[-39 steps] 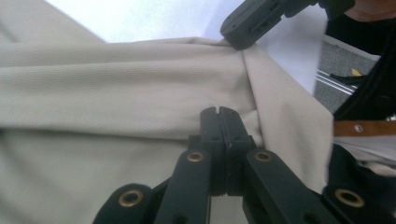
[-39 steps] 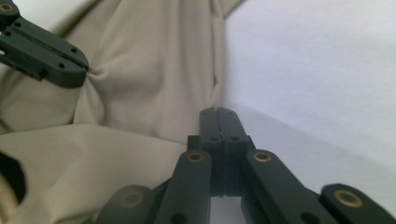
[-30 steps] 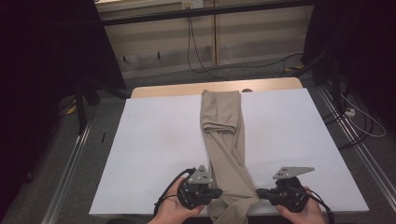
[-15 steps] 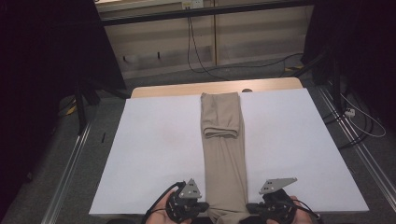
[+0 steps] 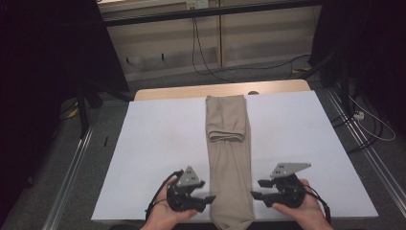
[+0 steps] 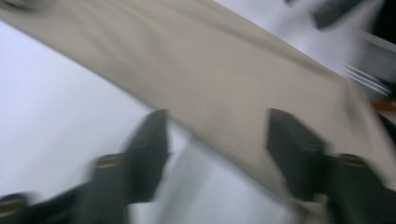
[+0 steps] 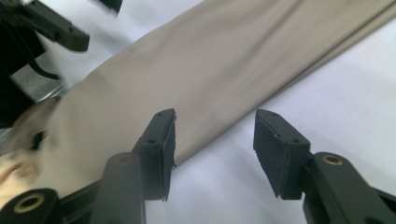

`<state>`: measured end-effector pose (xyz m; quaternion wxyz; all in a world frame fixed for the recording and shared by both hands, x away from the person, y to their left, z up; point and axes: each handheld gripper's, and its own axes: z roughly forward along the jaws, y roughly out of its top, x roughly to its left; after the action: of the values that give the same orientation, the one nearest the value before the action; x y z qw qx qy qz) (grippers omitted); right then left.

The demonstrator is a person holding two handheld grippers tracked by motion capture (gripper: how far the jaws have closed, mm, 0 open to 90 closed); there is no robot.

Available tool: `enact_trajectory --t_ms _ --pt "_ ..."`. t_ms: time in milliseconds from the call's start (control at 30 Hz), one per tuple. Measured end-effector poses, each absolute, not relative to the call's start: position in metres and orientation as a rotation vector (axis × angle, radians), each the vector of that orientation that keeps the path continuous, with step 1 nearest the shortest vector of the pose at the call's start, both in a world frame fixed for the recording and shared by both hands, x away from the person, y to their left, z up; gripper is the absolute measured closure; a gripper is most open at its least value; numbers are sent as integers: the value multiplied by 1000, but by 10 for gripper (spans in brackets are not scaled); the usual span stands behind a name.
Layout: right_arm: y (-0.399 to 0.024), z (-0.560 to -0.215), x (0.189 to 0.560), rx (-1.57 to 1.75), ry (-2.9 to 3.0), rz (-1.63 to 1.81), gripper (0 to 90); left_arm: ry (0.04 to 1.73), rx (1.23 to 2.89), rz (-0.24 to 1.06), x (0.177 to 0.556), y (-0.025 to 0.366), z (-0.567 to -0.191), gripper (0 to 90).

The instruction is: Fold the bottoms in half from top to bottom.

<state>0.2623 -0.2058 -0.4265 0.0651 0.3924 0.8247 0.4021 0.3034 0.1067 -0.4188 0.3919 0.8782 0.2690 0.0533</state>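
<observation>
**Both grippers just let go of the trousers**

Change vs a second ago: jaws on both sides were pinched at the near end of the trousers point(image 5: 230, 158); they have now just been opening. Left gripper point(image 5: 209, 197) and right gripper point(image 5: 254, 189) sit either side of the cloth, jaws partly open, pointing inward at its edges.

- Left gripper view (blurred): jaws apart, trouser edge runs between them, pads not pressing on it.
- Right gripper view: jaws apart over the cloth edge and the white sheet point(image 5: 158, 143), nothing gripped.
- Trousers: long tan strip down the middle of the sheet, far end folded back on itself, near end hanging just over the table edge. Looks straighter than a second ago.

My read: straightening pull done, cloth released flat. Next likely a regrip for another fold.
</observation>
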Motion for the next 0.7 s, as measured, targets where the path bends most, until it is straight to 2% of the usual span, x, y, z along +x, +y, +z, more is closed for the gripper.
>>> enact_trajectory --t_ms 100,333,500,600,700 --pt "-207 -424 287 1158 2457 1239 440 737 2170 142 331 108 -422 267" --pt "-205 -418 335 1099 2395 1277 438 789 2101 174 368 103 -426 138" --pt "-201 -418 381 1144 2352 1263 451 813 2127 280 405 94 -425 171" --pt "-197 -416 403 1134 2312 1239 450 841 2110 297 428 87 -428 226" --pt "-191 -418 428 1118 2303 1204 442 861 2110 322 451 81 -432 236"
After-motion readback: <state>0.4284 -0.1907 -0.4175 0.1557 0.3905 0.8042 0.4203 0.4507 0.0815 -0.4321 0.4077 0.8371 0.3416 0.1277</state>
